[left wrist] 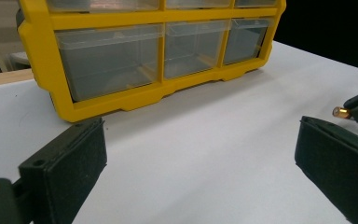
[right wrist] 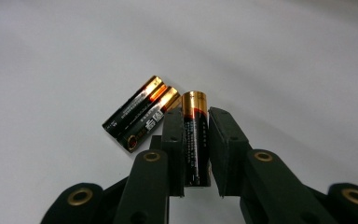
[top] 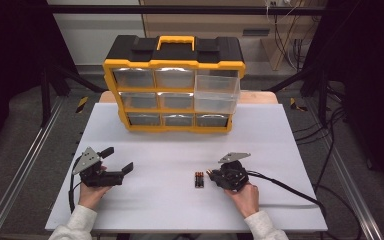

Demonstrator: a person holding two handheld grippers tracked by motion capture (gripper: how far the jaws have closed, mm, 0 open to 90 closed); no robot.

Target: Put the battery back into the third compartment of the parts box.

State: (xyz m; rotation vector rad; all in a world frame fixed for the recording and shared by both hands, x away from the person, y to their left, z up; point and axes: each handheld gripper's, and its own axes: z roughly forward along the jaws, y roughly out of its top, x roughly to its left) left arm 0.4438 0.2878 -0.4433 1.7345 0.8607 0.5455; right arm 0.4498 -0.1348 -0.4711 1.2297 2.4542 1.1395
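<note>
White sheeting covers the bench [top: 180, 200], which carries everything. Largest on it is a yellow-framed organiser [top: 174, 82] with a black top, a yellow handle and three rows of clear drawers, standing at the far side; its upper right drawer [top: 217, 93] is pulled forward. The left hand-held gripper [top: 117, 160] rests near the bench's left front, held in the person's left hand [top: 91, 192], its jaws spread wide with nothing between them. The right hand-held gripper [right wrist: 196, 140], at the right front, is clamped on one battery [right wrist: 195, 135], gripped lengthwise with its gold end poking out. Two more batteries [right wrist: 140, 119] lie side by side, touching, on the bench just beside it.
</note>
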